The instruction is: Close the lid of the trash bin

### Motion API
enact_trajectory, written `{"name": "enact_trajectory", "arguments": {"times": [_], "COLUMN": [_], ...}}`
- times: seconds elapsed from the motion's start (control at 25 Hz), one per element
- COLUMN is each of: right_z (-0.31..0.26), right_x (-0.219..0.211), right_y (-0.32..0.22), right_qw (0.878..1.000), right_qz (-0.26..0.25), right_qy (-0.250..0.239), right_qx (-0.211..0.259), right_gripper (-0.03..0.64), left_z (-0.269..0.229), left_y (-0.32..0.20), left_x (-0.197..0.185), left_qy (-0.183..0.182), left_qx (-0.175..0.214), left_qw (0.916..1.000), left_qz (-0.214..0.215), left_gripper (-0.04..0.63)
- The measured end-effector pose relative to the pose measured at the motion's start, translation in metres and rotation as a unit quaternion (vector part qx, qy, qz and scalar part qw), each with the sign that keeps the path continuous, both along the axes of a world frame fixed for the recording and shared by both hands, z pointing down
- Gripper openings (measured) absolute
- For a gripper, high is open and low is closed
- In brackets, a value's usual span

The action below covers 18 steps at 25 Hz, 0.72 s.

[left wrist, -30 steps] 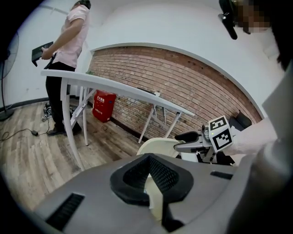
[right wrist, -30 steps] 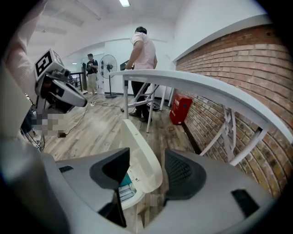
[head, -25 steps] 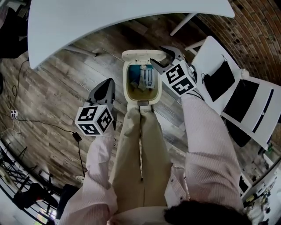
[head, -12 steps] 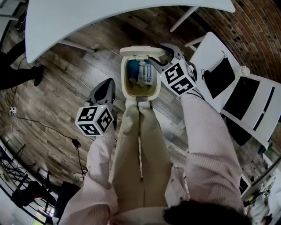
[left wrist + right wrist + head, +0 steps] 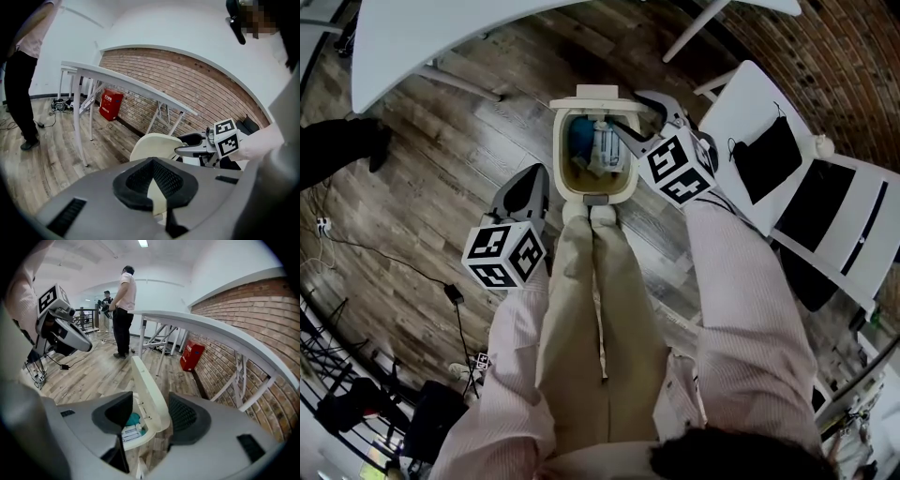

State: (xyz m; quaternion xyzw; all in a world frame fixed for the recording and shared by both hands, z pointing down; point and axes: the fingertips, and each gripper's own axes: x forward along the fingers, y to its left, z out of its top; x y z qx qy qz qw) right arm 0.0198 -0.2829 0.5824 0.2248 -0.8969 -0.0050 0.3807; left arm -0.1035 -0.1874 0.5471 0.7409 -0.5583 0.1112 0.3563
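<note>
Floor: a brown wooden plank floor point(image 5: 422, 159) runs under a white tabletop point(image 5: 487, 37) at 11 o'clock in the head view.
Bin: the cream plastic trash bin point(image 5: 558, 155) stands on that floor at 12 o'clock from the person's feet, with its mouth open and blue and white rubbish inside.
Lid: the cream hinged lid point(image 5: 149, 385) is hinged at the bin's 12 o'clock rim and stands nearly upright, its long axis running up from the hinge.
Right gripper: the right gripper point(image 5: 150, 416) sits at the bin's 2 o'clock, clearly the nearer one. Its jaws are spread apart and the lid's side edge stands in the gap between them. I can't tell whether either jaw touches it.
Left gripper: the left gripper point(image 5: 152, 183) hangs at the bin's 8 o'clock, well apart from it. Its jaws are drawn together on nothing, and the lid shows only beyond them.
What matters: the open mouth lies on the 9 o'clock side of the lid in the right gripper view. By my reckoning the lid has to be tipped that way, toward the person, and down.
Risk: a hard push may let it slam.
</note>
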Motion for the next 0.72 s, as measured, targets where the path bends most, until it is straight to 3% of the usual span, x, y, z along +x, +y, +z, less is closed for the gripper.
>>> {"name": "enact_trajectory", "arguments": {"times": [0.72], "right_z": [0.021], "right_x": [0.006], "right_y": [0.064], "right_qw": [1.000], "right_qz": [0.003], "right_qy": [0.016], "right_qx": [-0.010], "right_gripper": [0.225], "left_z": [0.028], "left_y": [0.047], "left_x": [0.009], "left_qy": [0.016], "left_qx": [-0.018], "left_qw": [0.9997], "left_qz": [0.006], "left_gripper": [-0.008]}}
